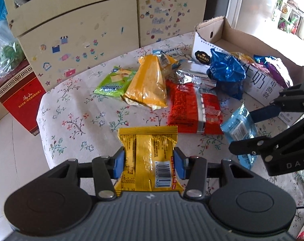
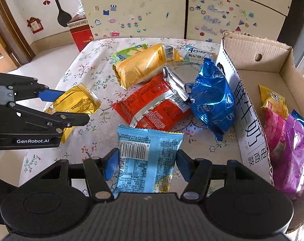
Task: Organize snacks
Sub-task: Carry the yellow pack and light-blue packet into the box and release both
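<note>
Cardboard walls of the open box (image 2: pixel 252 58) at my right enclose only a few sorted items so far: a small yellow packet (image 2: pixel 272 100), a pink bag (image 2: pixel 278 138) and a purple bag (image 2: pixel 298 154). My left hand-held gripper (image 1: pixel 150 160) pinches a yellow snack packet (image 1: pixel 148 150) between its blue pads, held above the floral-clothed bench (image 1: pixel 71 120). My right hand-held gripper (image 2: pixel 148 162) has its pads against the sides of a light-blue snack packet (image 2: pixel 150 156), near the box wall. Left on the bench: a green packet (image 1: pixel 111 82), a long orange bag (image 1: pixel 146 84), a red bag (image 1: pixel 192 108), a silver pouch (image 1: pixel 194 76), a dark-blue bag (image 1: pixel 226 74) leaning on the box, and a pale packet (image 2: pixel 198 54) behind. I judge the task under half complete: two packets in hand, six awaiting transfer.
</note>
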